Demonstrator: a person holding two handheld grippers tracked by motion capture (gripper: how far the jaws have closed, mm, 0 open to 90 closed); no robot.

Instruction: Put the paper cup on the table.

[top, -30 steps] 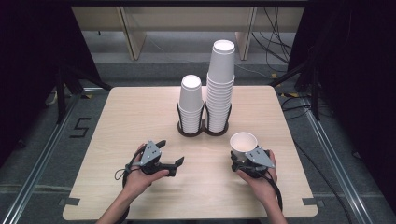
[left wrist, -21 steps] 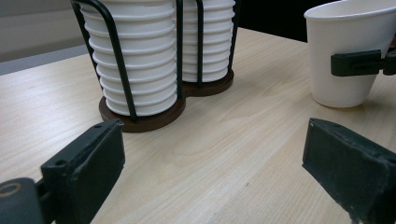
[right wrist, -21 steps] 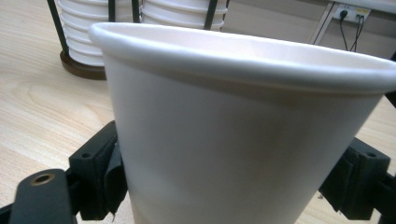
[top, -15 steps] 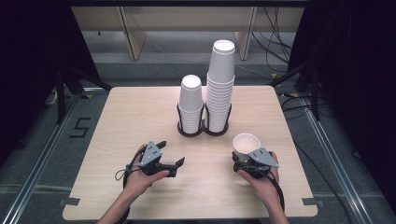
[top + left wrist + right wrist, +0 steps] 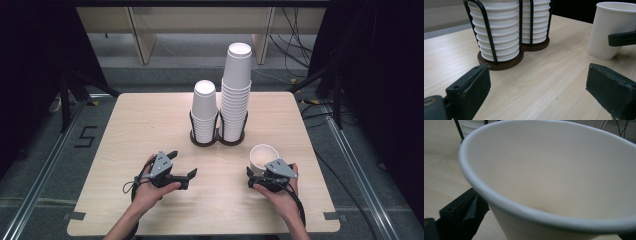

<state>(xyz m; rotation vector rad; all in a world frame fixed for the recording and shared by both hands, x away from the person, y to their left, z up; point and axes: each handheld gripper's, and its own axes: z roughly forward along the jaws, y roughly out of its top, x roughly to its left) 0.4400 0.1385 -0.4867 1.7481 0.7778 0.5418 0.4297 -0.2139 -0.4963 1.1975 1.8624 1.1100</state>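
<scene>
A single white paper cup [image 5: 263,156] stands upright, mouth up, on the wooden table [image 5: 150,125], in the lower right of the high view, just in front of the right gripper [image 5: 260,176]. That gripper's jaws have just been opening; the cup sits between them, and in the right gripper view the left jaw stands beside the wall rather than pressing it, so the cup looks released, resting on its own base. The left gripper [image 5: 182,172], lower left of centre in the high view, has its jaws spread wide with nothing between them.

The cup is likely very light and thin-walled, so it should crush or go oval under a firm squeeze and tip at a slight nudge. Its smooth tapered wall may slide upward out of a pinch. The best hold is probably a gentle grip across the body just under the rolled rim, where it is stiffest.

Behind, at centre, two stacks of paper cups [image 5: 235,95] sit in a black wire holder [image 5: 216,139].
</scene>
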